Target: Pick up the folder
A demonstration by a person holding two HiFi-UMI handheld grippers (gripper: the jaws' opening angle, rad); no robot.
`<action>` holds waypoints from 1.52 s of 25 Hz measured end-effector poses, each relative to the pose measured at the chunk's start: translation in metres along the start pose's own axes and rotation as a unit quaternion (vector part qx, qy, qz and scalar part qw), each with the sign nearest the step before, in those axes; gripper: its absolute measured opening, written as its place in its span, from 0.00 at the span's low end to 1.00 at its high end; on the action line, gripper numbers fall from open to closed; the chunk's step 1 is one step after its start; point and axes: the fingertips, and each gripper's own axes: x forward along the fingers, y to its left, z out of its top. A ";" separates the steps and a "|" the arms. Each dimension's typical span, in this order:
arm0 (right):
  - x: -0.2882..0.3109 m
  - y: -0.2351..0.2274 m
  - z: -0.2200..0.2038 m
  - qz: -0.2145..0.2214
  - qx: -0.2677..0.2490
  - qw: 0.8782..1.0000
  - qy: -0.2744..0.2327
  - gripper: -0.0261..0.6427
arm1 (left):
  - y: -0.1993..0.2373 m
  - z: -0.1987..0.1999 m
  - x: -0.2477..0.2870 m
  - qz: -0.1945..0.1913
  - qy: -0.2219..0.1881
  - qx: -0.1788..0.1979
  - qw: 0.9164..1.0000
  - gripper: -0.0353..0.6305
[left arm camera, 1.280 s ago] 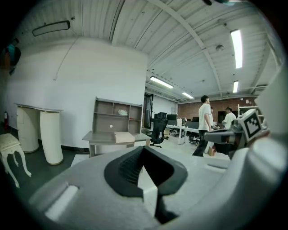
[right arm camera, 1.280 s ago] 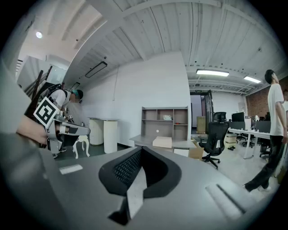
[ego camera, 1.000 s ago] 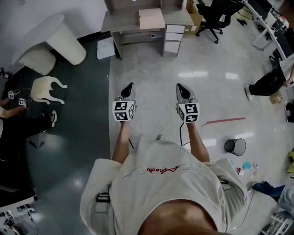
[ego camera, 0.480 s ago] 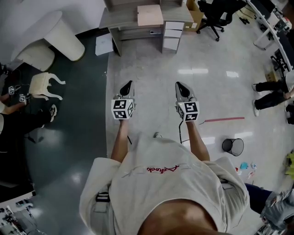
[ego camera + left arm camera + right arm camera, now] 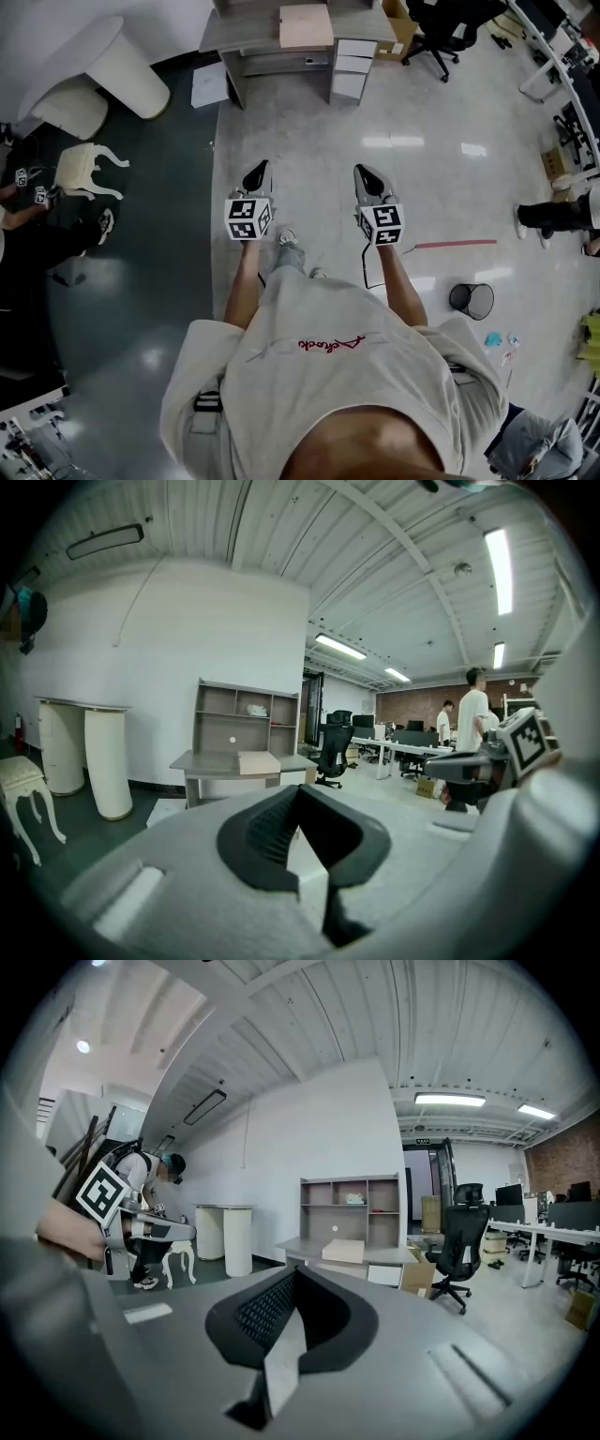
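You hold the left gripper [image 5: 258, 172] and right gripper [image 5: 364, 174] closed and empty, pointing ahead, since the folder [image 5: 307, 25] lies well apart, mid-desk [image 5: 244, 42] near the front edge; likely you're approaching.

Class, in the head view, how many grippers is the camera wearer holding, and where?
2. The left gripper is held near the dark floor's edge; the right gripper beside it, over pale floor. None hidden.

A tan folder [image 5: 306, 25] lies flat on the grey desk [image 5: 246, 37].
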 end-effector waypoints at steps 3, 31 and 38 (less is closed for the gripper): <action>0.011 -0.003 -0.003 0.001 0.000 1.000 0.005 0.05 | 0.004 -0.005 0.012 -0.001 0.005 -0.006 1.000 0.05; 0.275 -0.074 0.067 -0.043 -0.016 0.999 0.010 0.05 | 0.172 0.070 0.250 -0.054 -0.002 -0.016 0.998 0.05; 0.334 -0.083 0.079 -0.045 -0.020 0.999 0.016 0.05 | 0.214 0.080 0.292 -0.056 -0.002 -0.022 0.998 0.05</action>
